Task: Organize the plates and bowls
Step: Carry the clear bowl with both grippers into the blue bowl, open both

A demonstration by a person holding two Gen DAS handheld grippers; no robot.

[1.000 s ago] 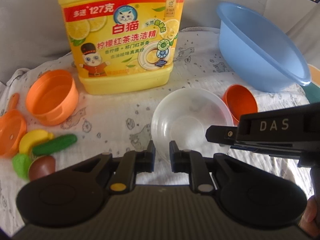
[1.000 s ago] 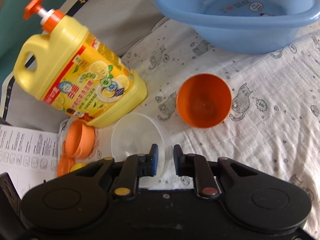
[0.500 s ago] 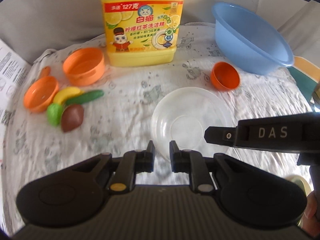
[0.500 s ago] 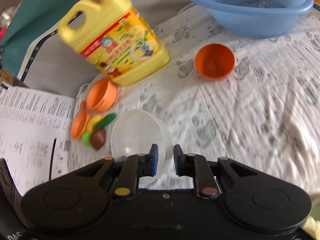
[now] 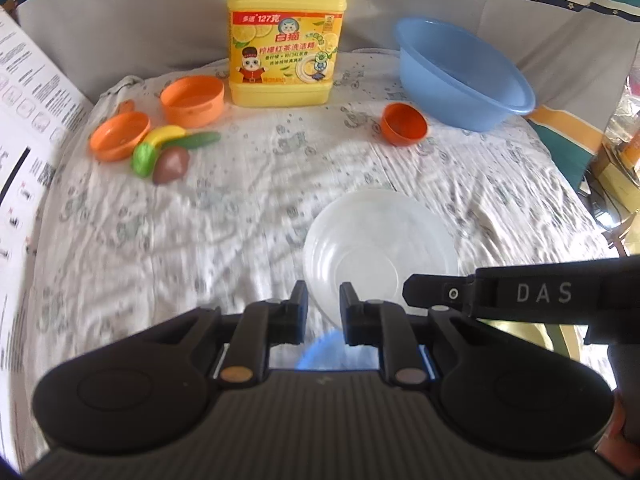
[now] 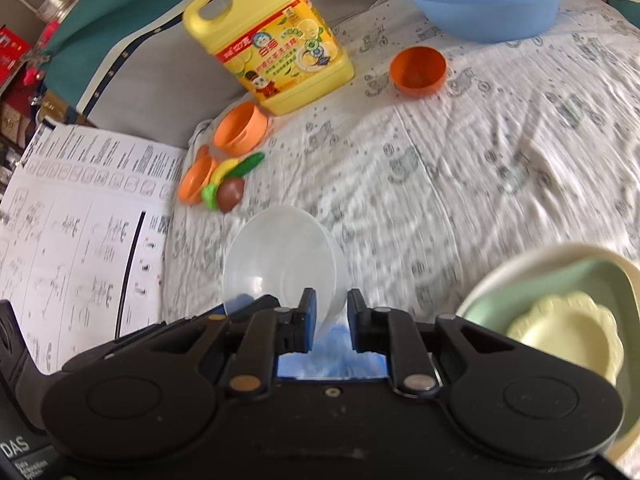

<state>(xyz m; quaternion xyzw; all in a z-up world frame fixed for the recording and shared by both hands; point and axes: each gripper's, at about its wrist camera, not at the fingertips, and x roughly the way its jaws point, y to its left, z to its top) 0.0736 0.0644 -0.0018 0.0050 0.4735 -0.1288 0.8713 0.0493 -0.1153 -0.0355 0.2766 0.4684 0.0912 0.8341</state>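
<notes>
left wrist view: my left gripper point(image 5: 323, 312) is pinched narrow on the near rim of the clear plastic bowl point(image 5: 380, 248), held above the printed cloth point(image 5: 240, 208); my right gripper point(image 6: 331, 320) grips the same bowl's rim from the right, jaws just as narrow. far off stand the yellow dish soap jug point(image 5: 286, 40) and the blue basin point(image 5: 460, 76) to its right, with a small orange bowl point(image 5: 404, 124) just near the basin. far left lie an orange cup point(image 5: 192, 100), an orange pan point(image 5: 118, 136) and toy fruit point(image 5: 168, 152). right wrist view shows stacked dishes point(image 6: 560, 320), cream, green and pale yellow, near right.
</notes>
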